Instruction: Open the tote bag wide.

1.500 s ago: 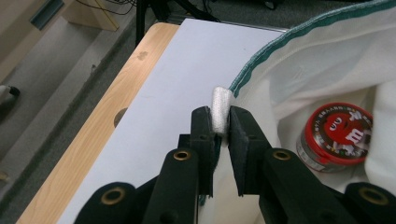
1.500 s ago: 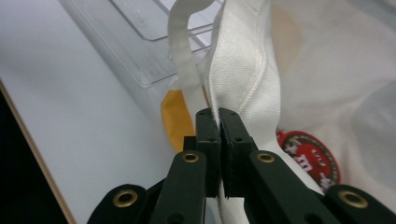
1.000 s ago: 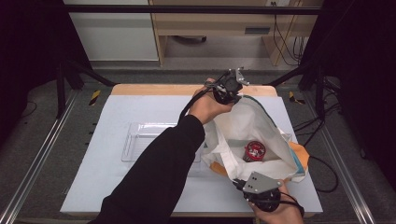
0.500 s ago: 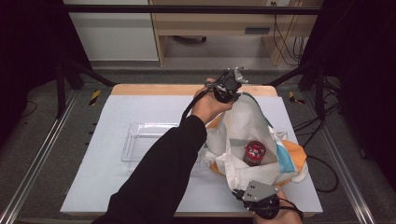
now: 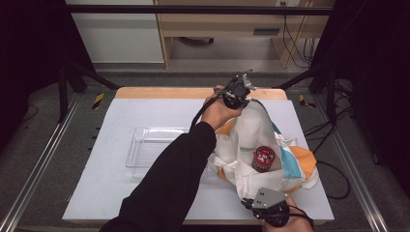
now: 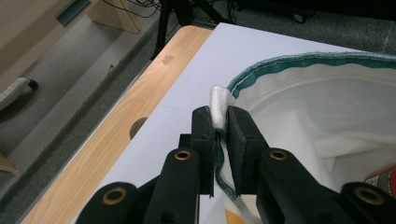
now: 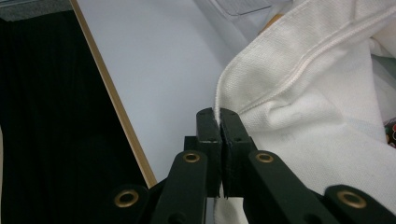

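A white cloth bag with teal and orange panels lies open on the right half of the table. A red can sits inside it. My left gripper is at the table's far edge, shut on the bag's teal-stitched rim. My right gripper is near the front edge, shut on the bag's white hem. The bag is stretched between the two grippers. In the left gripper view, a red bit of the can shows at the lower right.
A clear plastic tray lies left of the bag, partly under the person's left sleeve. The white mat covers a wooden table whose edge runs close beside the left gripper. Cables hang off the right side.
My right gripper has pulled back toward the front edge with the hem in it, stretching the bag longer. The left gripper has held its place at the far rim.
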`<state>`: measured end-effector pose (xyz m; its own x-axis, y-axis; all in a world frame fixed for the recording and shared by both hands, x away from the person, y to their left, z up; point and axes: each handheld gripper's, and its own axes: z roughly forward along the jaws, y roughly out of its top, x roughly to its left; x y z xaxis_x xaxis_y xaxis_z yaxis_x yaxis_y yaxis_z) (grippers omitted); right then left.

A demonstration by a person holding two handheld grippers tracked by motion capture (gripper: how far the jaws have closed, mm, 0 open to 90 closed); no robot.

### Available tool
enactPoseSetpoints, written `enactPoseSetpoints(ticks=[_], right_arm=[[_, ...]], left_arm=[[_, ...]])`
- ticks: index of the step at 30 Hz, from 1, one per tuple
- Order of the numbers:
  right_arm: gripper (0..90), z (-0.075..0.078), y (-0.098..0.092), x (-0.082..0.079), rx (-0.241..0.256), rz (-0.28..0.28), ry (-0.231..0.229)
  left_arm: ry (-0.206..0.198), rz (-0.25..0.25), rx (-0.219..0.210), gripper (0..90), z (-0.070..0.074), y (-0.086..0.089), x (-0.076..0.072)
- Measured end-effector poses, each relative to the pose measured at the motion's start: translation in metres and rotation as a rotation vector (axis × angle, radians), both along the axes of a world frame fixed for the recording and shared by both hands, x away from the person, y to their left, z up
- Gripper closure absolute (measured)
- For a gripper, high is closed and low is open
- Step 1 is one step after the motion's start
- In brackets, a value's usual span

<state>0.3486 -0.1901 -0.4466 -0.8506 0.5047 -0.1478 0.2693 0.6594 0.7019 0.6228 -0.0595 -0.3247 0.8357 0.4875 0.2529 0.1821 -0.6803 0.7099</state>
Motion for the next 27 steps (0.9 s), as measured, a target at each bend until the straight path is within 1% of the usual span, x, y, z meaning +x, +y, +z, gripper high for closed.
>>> enactPoseSetpoints(ticks=[3,4,5,6,8,9,12,14,22,24,26,27], right_arm=[[88.8,-0.001,0.0,0.001,0.005,-0.002,0.001],[88.7,-0.002,0.0,0.001,0.01,-0.013,0.007],[88.7,-0.002,-0.001,0.001,0.005,-0.011,0.005],[88.6,-0.003,-0.002,0.002,0.013,-0.013,0.007],[88.5,-0.004,-0.002,0.002,0.02,-0.018,0.008],[88.4,-0.004,-0.003,0.003,0.02,-0.024,0.01],[88.1,-0.005,-0.003,0.003,0.027,-0.025,0.012],[87.9,-0.005,-0.003,0.004,0.028,-0.026,0.012],[88.0,-0.004,-0.004,0.003,0.036,-0.033,0.011],[87.3,-0.004,-0.004,0.004,0.037,-0.035,0.014],[83.1,-0.004,-0.004,0.004,0.049,-0.044,0.016],[80.0,-0.004,-0.005,0.005,0.055,-0.051,0.016]], left_arm=[[0.012,-0.003,-0.005,81.5,-0.005,-0.001,0.001],[0.013,-0.007,-0.005,81.5,-0.008,-0.002,0.0],[0.016,-0.008,-0.009,81.5,-0.01,-0.002,0.0],[0.015,-0.007,-0.003,81.5,-0.011,-0.002,-0.001],[0.017,-0.008,-0.005,81.4,-0.013,-0.002,-0.001],[0.017,-0.006,-0.013,81.3,-0.014,-0.001,-0.002],[0.016,-0.006,-0.019,81.1,-0.013,0.002,-0.003],[0.011,-0.011,-0.014,81.1,-0.013,0.002,-0.004],[0.015,-0.004,-0.016,81.1,-0.016,0.001,-0.003],[0.012,-0.006,-0.018,80.8,-0.017,0.001,-0.003],[0.001,0.001,-0.021,78.7,-0.016,0.003,-0.005],[-0.003,0.002,-0.024,75.2,-0.015,0.003,-0.007]])
